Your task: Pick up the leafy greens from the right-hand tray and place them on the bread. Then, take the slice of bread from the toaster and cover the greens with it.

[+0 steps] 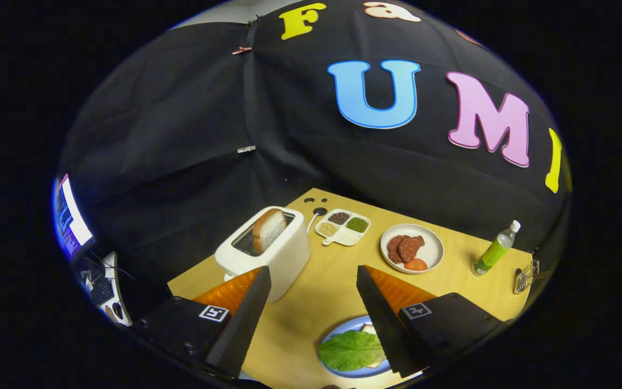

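- The gripper (311, 292) is showing two dark wedge-shaped fingers (243, 319) with finely textured inner faces.
- Glossy orange, ribbed panels are backing each finger on its outer side.
- Black boxy blocks are carrying the fingers, each wearing a small white square marker with a black pattern.
- The jaws are standing wide apart.

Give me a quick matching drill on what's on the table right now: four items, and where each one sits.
Items:
1. leafy green
2. bread slice
3. meat patties
4. green bottle

Places:
A. standing in the white toaster
B. on the white plate
C. upright past the white plate, near the table edge
D. on the blue plate, low between the open jaws of the gripper

Pairs: 1-D, 2-A, 3-B, 4-C
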